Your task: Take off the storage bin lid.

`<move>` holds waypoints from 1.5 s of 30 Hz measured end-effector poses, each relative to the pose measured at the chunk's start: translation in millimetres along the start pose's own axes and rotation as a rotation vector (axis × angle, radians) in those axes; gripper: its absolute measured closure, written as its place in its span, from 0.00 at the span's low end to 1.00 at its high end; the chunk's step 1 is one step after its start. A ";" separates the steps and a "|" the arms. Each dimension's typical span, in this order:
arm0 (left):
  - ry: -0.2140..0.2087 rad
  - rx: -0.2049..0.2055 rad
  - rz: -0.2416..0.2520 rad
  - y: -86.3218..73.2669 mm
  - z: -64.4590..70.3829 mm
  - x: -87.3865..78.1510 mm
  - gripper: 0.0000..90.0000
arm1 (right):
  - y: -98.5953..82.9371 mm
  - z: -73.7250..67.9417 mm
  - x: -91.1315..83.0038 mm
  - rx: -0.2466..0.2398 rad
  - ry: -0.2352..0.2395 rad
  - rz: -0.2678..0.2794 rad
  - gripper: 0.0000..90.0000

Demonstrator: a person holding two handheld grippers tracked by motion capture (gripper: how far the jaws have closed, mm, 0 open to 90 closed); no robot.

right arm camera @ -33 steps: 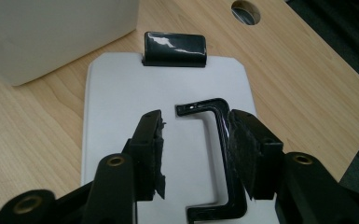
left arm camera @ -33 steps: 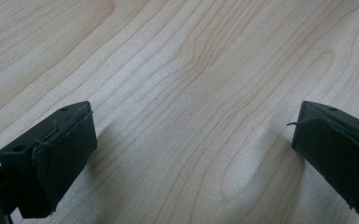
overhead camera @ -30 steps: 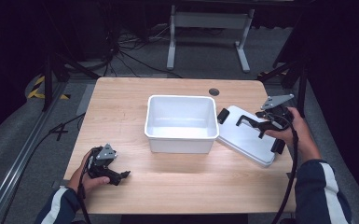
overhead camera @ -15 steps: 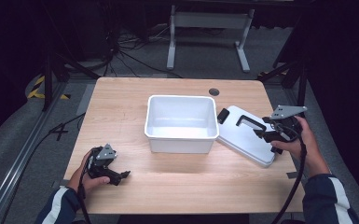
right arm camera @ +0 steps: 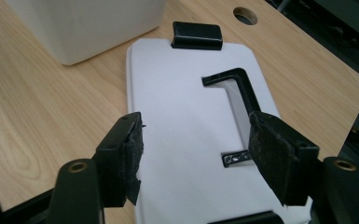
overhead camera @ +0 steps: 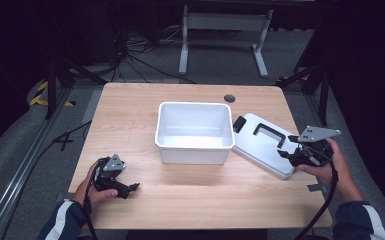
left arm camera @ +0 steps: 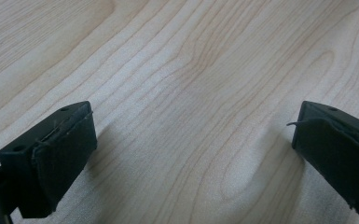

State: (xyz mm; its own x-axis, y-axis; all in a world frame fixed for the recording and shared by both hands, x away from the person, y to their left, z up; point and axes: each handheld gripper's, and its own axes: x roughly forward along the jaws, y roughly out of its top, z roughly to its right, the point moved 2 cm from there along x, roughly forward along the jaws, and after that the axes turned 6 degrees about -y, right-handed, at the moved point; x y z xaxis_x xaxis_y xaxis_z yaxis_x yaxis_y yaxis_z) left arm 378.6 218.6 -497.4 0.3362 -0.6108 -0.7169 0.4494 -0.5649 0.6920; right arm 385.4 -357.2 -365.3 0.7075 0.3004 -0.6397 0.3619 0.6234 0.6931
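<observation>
A lab: dark surrounds, floor cables [overhead camera: 130, 47], hazard tape [overhead camera: 42, 92].

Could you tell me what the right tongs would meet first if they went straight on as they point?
Probably the white lid: the open right tongs hover just above it, aimed along its top.

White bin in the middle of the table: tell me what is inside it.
The white bin looks empty in the high view: only its bare white floor and inner walls show. The strip of floor just behind its near wall is hidden. Its lid lies on the table beside it.
</observation>
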 end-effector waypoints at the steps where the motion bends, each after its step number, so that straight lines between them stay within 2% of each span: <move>1: 0.000 0.000 0.000 0.0 0.0 0.0 0.00 | -3.2 -1.4 -1.7 0.004 0.001 0.003 0.39; 6: 0.002 0.000 0.000 0.0 0.0 0.0 0.00 | -22.3 -10.9 -7.0 0.009 -0.003 0.010 0.35; 12: 0.000 0.000 0.000 0.0 0.0 0.0 0.00 | -47.5 -19.3 -9.8 0.044 -0.005 0.013 0.33; 25: 0.000 0.000 0.000 0.0 0.0 0.0 0.00 | -98.4 -33.5 0.9 0.119 0.015 -0.013 0.33; 26: 0.000 0.000 0.000 0.0 0.0 0.0 0.00 | -98.4 -33.5 0.9 0.119 0.015 -0.013 0.33; 32: -0.001 0.001 0.000 0.1 -0.2 0.1 0.00 | -113.3 -38.3 10.9 0.190 0.033 -0.005 0.31; 36: -0.006 -0.004 0.001 0.2 -0.3 0.6 0.00 | -121.4 -42.4 16.9 0.228 0.065 0.009 0.29; 38: -0.006 -0.004 0.001 0.3 -0.4 0.6 0.00 | -125.9 -43.4 21.4 0.261 0.049 -0.004 0.26; 45: -0.006 -0.003 0.000 0.2 -0.4 0.5 0.00 | -126.8 -43.1 21.1 0.278 0.043 -0.011 0.25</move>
State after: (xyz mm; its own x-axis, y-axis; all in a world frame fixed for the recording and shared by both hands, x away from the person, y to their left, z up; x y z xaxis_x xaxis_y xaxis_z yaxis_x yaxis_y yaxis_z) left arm 379.2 218.4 -497.7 0.3315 -0.6143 -0.7161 0.4518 -0.5630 0.6920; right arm 328.3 -398.8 -480.9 0.6784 0.3290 -0.6570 0.5262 0.4065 0.7469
